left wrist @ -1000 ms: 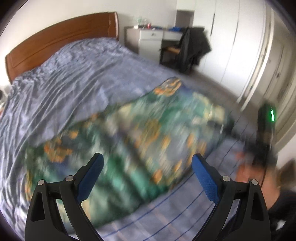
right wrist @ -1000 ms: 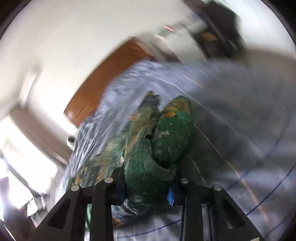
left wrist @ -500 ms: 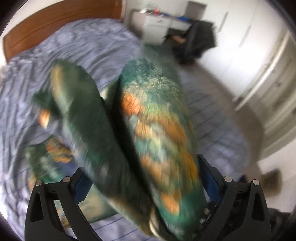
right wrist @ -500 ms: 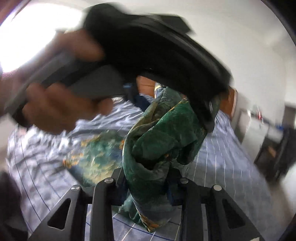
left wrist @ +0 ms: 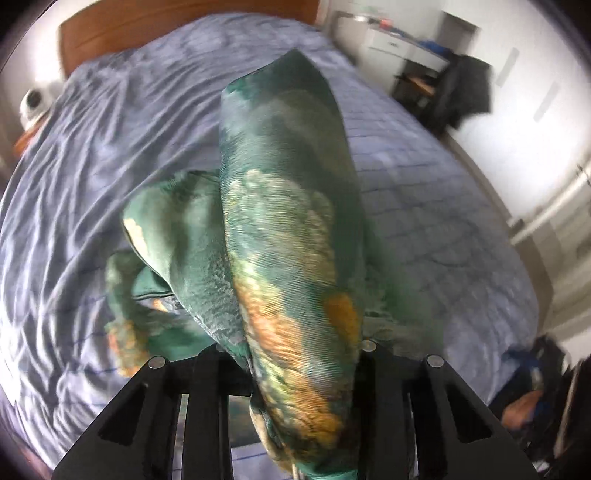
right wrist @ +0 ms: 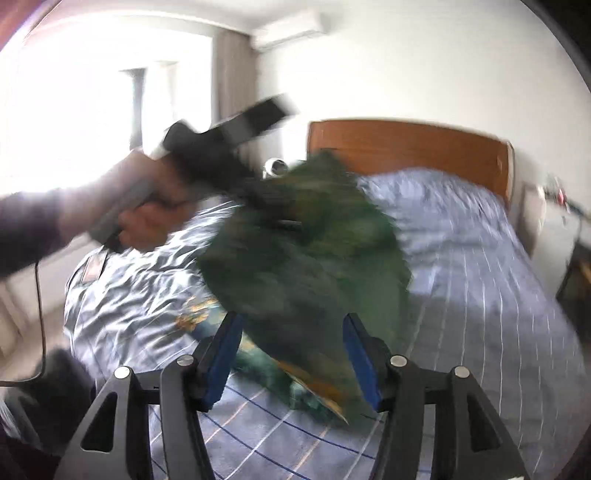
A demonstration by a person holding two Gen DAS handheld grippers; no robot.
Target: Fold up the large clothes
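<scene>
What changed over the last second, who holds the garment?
Handover. The left gripper, open and empty a second ago, is now shut on the green garment and lifts it off the bed. The right gripper, clamped on it until half a second ago, has let go and is open. Part of the garment stays on the bed.

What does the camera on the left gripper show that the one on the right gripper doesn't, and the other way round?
Only the left wrist view shows the left gripper from behind, shut on the green patterned garment, plus a white desk and a dark chair.

Only the right wrist view shows the right gripper with its blue pads wide apart, the person's left hand gripping the other tool, a bright window and an air conditioner.

Both show the garment lifted above the blue striped bed and the wooden headboard.
</scene>
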